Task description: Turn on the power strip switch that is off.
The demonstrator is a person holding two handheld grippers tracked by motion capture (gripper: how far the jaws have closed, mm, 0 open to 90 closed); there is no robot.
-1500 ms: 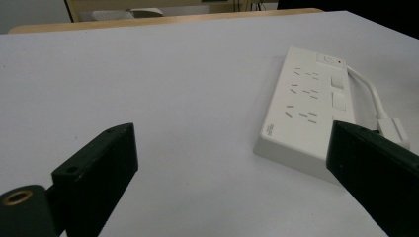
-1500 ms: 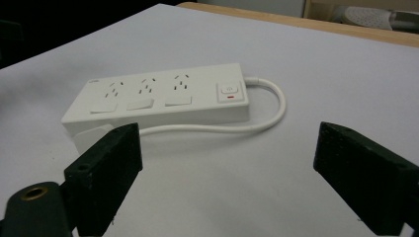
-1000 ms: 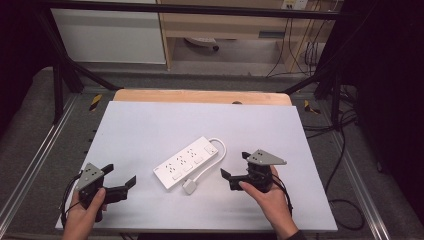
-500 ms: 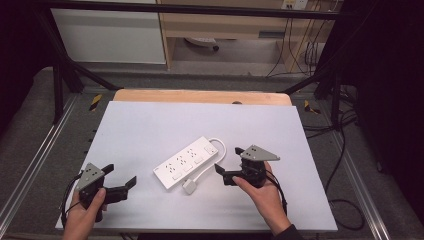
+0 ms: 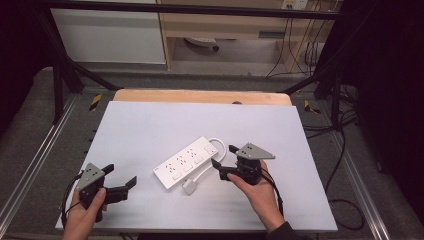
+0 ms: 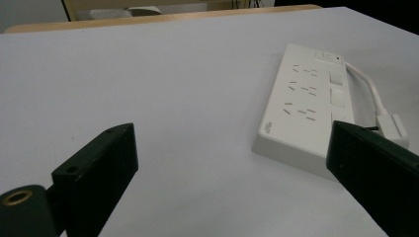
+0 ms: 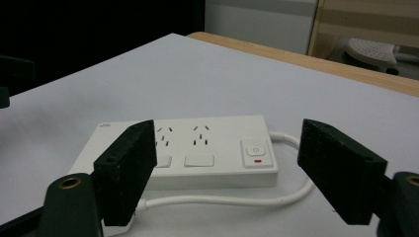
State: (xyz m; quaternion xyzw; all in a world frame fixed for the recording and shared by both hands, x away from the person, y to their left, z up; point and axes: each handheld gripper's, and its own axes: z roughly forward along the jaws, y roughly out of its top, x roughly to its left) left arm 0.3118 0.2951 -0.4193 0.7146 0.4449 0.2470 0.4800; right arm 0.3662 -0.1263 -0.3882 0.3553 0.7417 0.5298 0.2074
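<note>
High view showed the right gripper point(image 5: 223, 162) just beside the power strip point(image 5: 186, 162), fingers parted but closing on nothing; left gripper point(image 5: 120, 176) fingers released.

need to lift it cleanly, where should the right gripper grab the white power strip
Probably across the narrow width of the power strip, near the switch end. It lies flat, long and slim. The right gripper, jaws open, already faces that end beside the cord; close on the long side walls.
</note>
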